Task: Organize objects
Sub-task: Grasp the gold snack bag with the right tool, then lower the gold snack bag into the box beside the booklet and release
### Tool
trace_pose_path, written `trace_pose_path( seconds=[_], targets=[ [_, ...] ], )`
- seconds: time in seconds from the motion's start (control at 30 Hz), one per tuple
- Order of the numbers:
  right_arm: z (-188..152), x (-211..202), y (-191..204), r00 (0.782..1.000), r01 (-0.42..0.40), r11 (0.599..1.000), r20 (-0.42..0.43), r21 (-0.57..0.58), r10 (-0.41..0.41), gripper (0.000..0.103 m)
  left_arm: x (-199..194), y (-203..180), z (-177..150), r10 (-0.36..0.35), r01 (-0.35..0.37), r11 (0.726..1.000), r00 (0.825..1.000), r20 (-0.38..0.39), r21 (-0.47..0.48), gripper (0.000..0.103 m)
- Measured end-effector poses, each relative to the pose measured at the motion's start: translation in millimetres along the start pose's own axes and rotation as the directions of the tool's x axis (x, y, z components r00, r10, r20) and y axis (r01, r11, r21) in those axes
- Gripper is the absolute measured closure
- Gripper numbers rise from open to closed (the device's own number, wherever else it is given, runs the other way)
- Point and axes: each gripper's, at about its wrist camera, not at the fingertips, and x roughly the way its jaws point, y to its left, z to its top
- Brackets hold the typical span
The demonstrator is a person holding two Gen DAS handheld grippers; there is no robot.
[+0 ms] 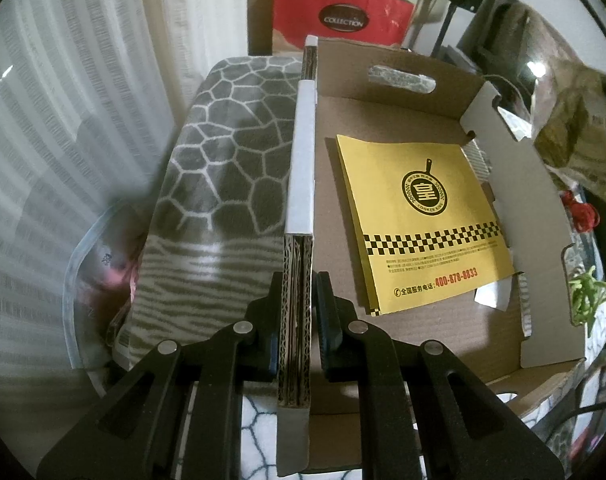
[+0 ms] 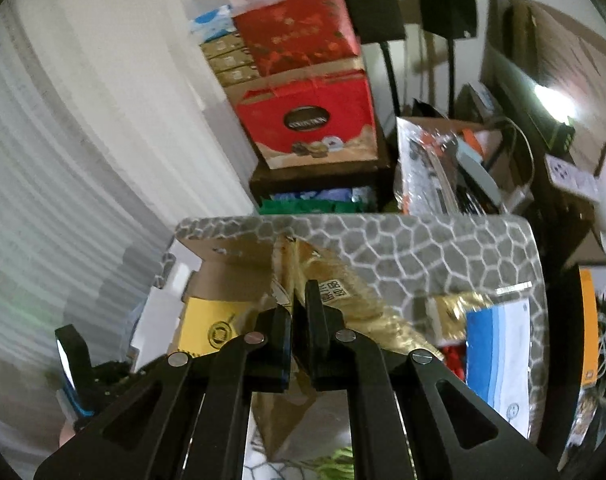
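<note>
My left gripper (image 1: 295, 304) clamps the cardboard box (image 1: 423, 92) wall; my right gripper (image 2: 299, 320) pinches a gold bag (image 2: 343, 304). I see a grey patterned blanket (image 1: 231, 152) beneath, with red gift boxes (image 2: 307, 116) stacked by the curtain (image 1: 63, 120).

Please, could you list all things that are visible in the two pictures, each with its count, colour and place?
cardboard box: one, brown, open, right of blanket
yellow booklet: one, yellow-black, flat inside box
blanket: one, grey with white cells, beneath box
red gift boxes: two, stacked, background
gold bag: one, crinkled, above blanket
left gripper: black, shut on the box wall
right gripper: black, shut on the gold bag
</note>
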Motion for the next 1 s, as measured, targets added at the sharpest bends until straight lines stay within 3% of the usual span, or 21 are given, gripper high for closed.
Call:
trace_pose_path(
  seconds=[0.13, 0.27, 0.5, 0.7, 1.0],
  targets=[
    [13, -3, 17, 1.0, 0.008, 0.999, 0.018, -0.035, -0.008, 0.1, 0, 1, 0, -0.002, 0.002, 1.0, 1.0, 0.001, 0.001, 0.091],
    [26, -5, 34, 0.997, -0.074, 0.996, 0.018, -0.051, 0.075, 0.1, 0, 0, 0, -0.007, 0.007, 1.0, 1.0, 0.001, -0.002, 0.091],
    [23, 40, 79, 0.985, -0.168, 0.974, -0.076, -0.154, 0.157, 0.1, 1, 1, 2, -0.011, 0.011, 1.0, 1.0, -0.001, -0.006, 0.091],
    [8, 91, 112, 0.977, -0.182, 0.946, -0.158, -0.269, 0.143, 0.1, 1, 0, 2, -0.011, 0.011, 1.0, 1.0, 0.0, -0.006, 0.091],
    [4, 126, 134, 0.984, -0.16, 0.874, -0.149, -0.459, 0.101, 0.099, 0, -1, 1, -0.016, 0.016, 1.0, 1.0, 0.004, -0.011, 0.091]
  ],
)
